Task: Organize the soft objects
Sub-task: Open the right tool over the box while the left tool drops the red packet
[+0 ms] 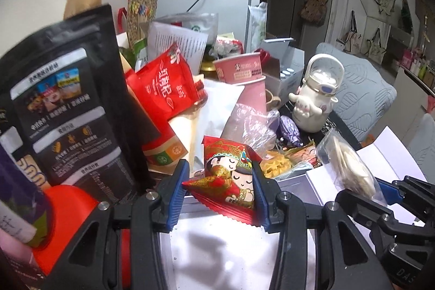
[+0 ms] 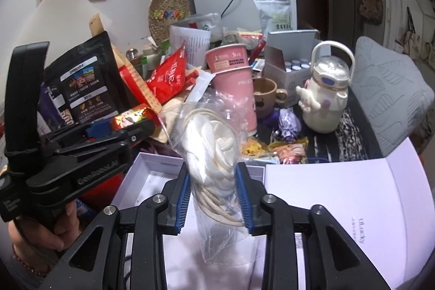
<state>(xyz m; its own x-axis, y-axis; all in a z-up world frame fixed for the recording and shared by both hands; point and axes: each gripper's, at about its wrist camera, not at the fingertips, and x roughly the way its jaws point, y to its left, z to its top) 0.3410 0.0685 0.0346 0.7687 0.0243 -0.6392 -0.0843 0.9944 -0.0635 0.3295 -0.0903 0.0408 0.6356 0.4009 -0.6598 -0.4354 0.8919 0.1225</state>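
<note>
Over the white box (image 2: 152, 175), at the six o'clock part of both views, the two claws each carry one soft thing. The left claw (image 1: 220, 195) is pinching a red candy packet (image 1: 231, 173) with two cartoon figures printed on it; the blue pads (image 1: 178, 192) press on both sides of the packet, which sits tilted between them. In the right wrist view this same claw (image 2: 127, 124) appears at nine o'clock, with a person's hand (image 2: 40, 230) around its black handle. The right claw (image 2: 213, 197) has a clear plastic bag (image 2: 214, 154) between its pads; inside the bag are white round pieces and a pale cord. The pads touch the sides of this bag, and the bag stands upright between them. In the left wrist view the bag (image 1: 350, 165) shows at three o'clock. Behind the box, toward twelve o'clock, the surface is crowded: a black pouch (image 1: 70, 99) at ten o'clock, a red snack bag (image 1: 163, 83), two stacked pink paper cups (image 2: 233, 78), and a white kettle-shaped bottle (image 2: 326, 91) at two o'clock. A white lid (image 2: 339, 197) lies just beside the box at four o'clock.
</note>
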